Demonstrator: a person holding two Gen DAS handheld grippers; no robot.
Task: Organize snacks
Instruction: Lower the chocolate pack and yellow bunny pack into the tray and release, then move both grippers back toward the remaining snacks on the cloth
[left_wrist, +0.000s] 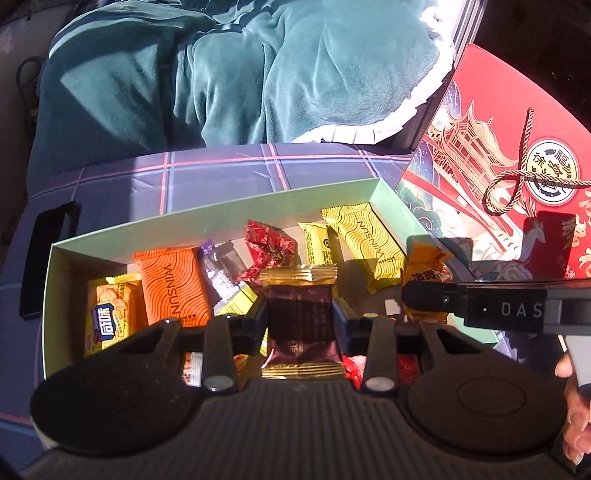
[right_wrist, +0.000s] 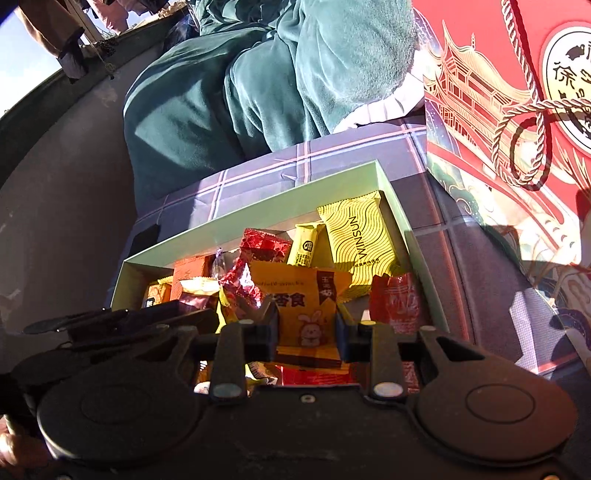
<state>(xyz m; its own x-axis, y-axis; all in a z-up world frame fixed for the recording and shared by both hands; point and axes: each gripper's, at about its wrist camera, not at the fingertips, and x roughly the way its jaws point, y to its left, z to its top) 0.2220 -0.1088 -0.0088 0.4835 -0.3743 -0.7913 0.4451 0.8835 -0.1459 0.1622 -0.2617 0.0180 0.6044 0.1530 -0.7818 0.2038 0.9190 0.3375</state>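
A pale green box (left_wrist: 207, 225) (right_wrist: 258, 218) lies on a plaid cloth and holds several wrapped snacks. My left gripper (left_wrist: 300, 314) is shut on a dark maroon snack packet with gold ends (left_wrist: 301, 321), held over the box. My right gripper (right_wrist: 306, 325) is shut on an orange-yellow rabbit snack packet (right_wrist: 304, 314), also over the box; it shows at the right of the left wrist view (left_wrist: 424, 266). In the box lie an orange WINSUN pack (left_wrist: 171, 284), a yellow WINSUN pack (left_wrist: 369, 240) (right_wrist: 358, 240) and a red foil candy (left_wrist: 269, 247) (right_wrist: 264, 245).
A big red gift box with a gold cord (left_wrist: 509, 155) (right_wrist: 517, 110) stands at the right of the green box. A teal plush blanket (left_wrist: 221, 74) (right_wrist: 277, 74) lies behind. A black phone-like slab (left_wrist: 44, 258) lies left of the box on the cloth.
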